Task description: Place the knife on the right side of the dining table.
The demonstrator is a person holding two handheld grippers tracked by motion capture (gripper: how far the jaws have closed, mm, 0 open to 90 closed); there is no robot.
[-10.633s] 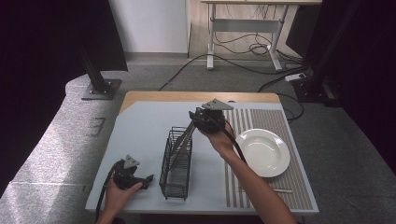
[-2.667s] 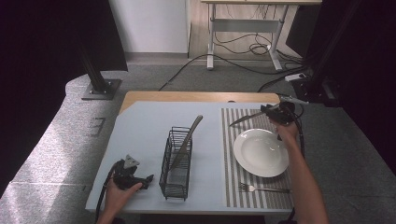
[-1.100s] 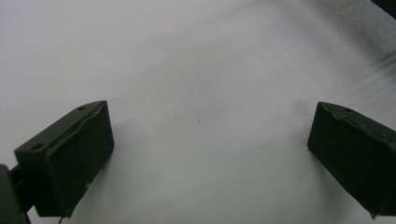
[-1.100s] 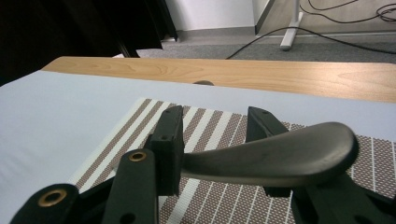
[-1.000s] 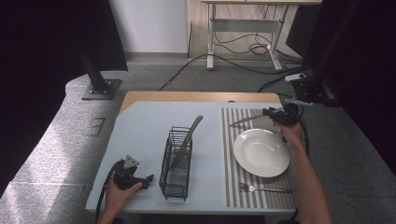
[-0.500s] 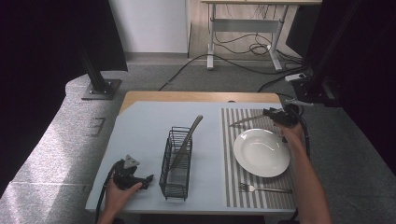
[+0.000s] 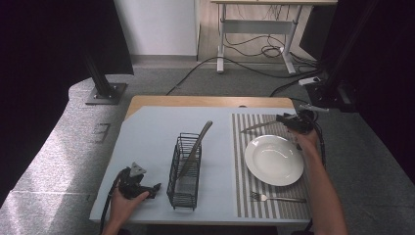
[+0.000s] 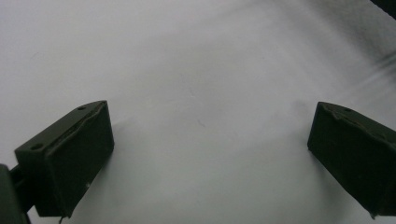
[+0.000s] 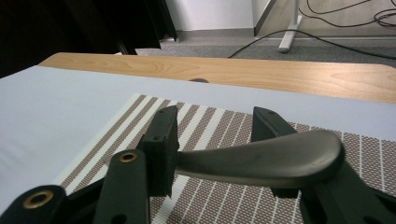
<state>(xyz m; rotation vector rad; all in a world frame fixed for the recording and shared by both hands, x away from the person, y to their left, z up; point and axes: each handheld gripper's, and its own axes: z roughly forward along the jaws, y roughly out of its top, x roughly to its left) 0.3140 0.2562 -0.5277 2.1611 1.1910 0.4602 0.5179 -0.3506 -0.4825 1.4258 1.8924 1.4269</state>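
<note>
My right gripper (image 7: 289, 121) (image 9: 214, 136) is shut on the dark handle of a metal knife (image 9: 261, 158). It holds the knife low over the far edge of the striped placemat (image 7: 242, 169), just beyond the white plate (image 7: 274, 159), with the blade (image 7: 256, 127) pointing left. Near the table's front left corner, my left gripper (image 7: 147, 187) (image 8: 210, 154) rests on the pale blue cover, open, with nothing between its jaws. A black wire basket (image 7: 185, 171) stands between the two, and a long grey utensil (image 7: 197, 147) leans out of it.
A fork (image 7: 277, 198) lies on the placemat in front of the plate. A bare wooden strip (image 9: 280, 77) runs along the table's far edge. Beyond the table are floor cables and a desk frame (image 7: 254, 29).
Some ten seconds ago my right gripper was at the basket; it has since come to the far right edge of the placemat with the knife. Over the last second nothing has visibly moved.
</note>
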